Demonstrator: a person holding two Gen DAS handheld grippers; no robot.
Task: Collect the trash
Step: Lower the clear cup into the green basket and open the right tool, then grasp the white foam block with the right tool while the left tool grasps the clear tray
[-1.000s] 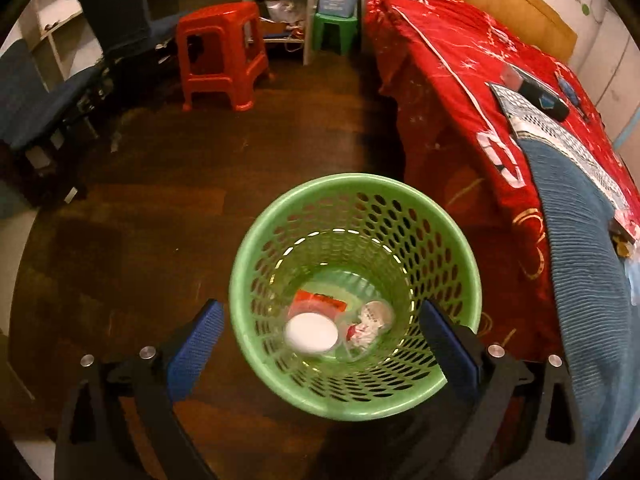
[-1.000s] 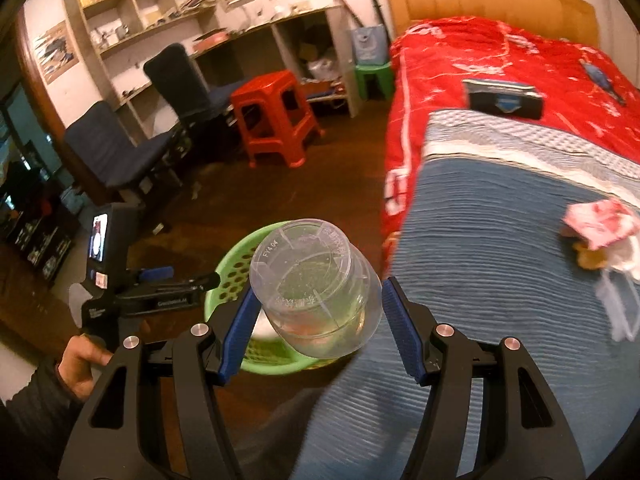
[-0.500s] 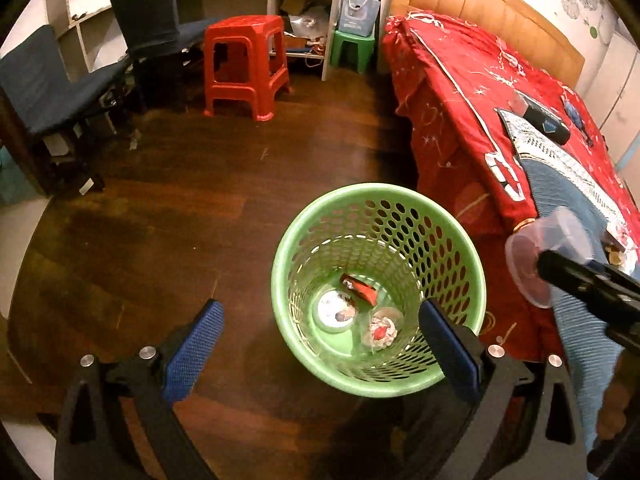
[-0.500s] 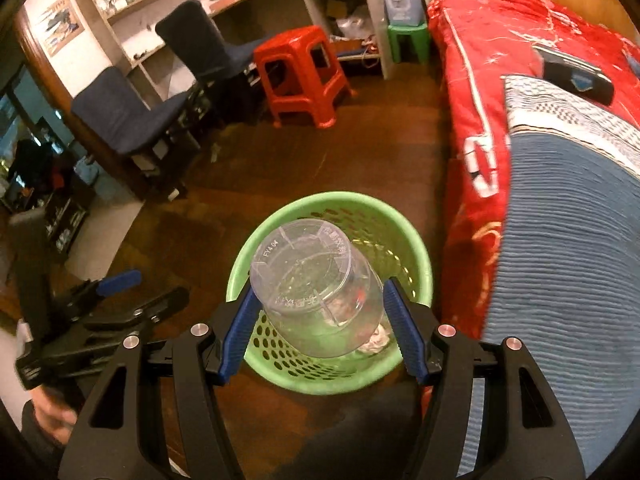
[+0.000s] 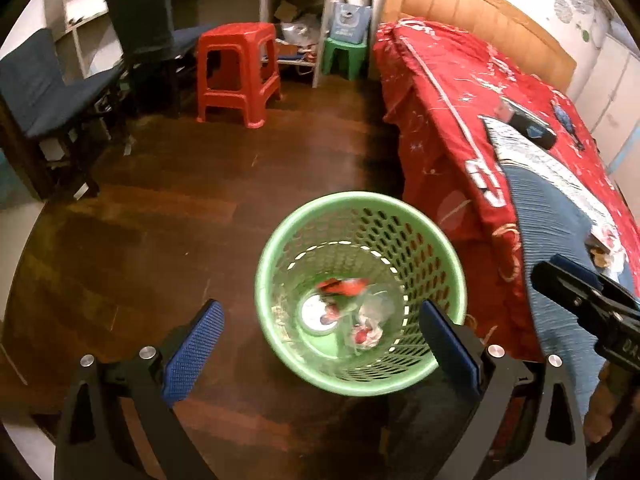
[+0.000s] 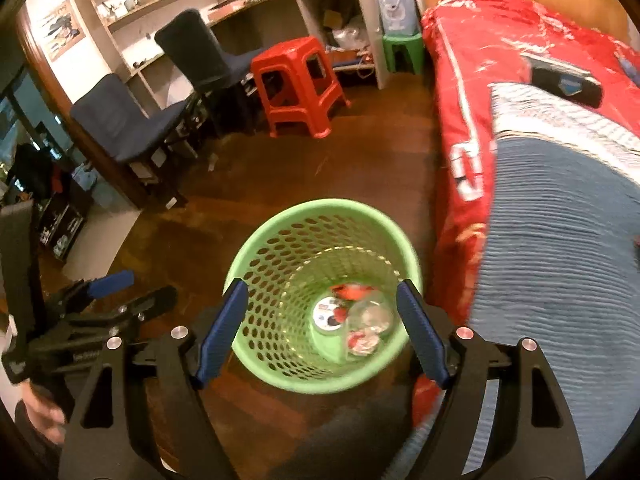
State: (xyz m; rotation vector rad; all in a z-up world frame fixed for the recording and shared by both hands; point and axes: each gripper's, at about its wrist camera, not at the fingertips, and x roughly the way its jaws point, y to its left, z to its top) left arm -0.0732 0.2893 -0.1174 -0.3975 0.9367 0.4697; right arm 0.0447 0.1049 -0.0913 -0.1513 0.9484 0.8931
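Note:
A green perforated basket [image 5: 440, 256] stands on the wooden floor beside the bed; it also shows in the right wrist view [image 6: 280, 248]. Inside lie a clear plastic cup [image 6: 370, 314], a round white lid [image 6: 329, 316], a red wrapper [image 6: 352, 291] and a crumpled red-and-white scrap [image 5: 366, 336]. My right gripper [image 6: 322, 334] is open and empty just above the basket's near rim. My left gripper [image 5: 320, 344] is open and empty, above the floor at the basket's left side. The right gripper also shows in the left wrist view [image 5: 580, 292].
A bed with a red cover [image 5: 460, 100] and blue blanket [image 6: 560, 240] lies to the right, close to the basket. A red stool [image 5: 236, 68], a green stool [image 5: 344, 56], two dark chairs [image 6: 132, 128] and shelves stand at the back.
My right gripper opened and the clear cup dropped into the basket. The right gripper pulled back slightly; the left gripper rose and drew away a little.

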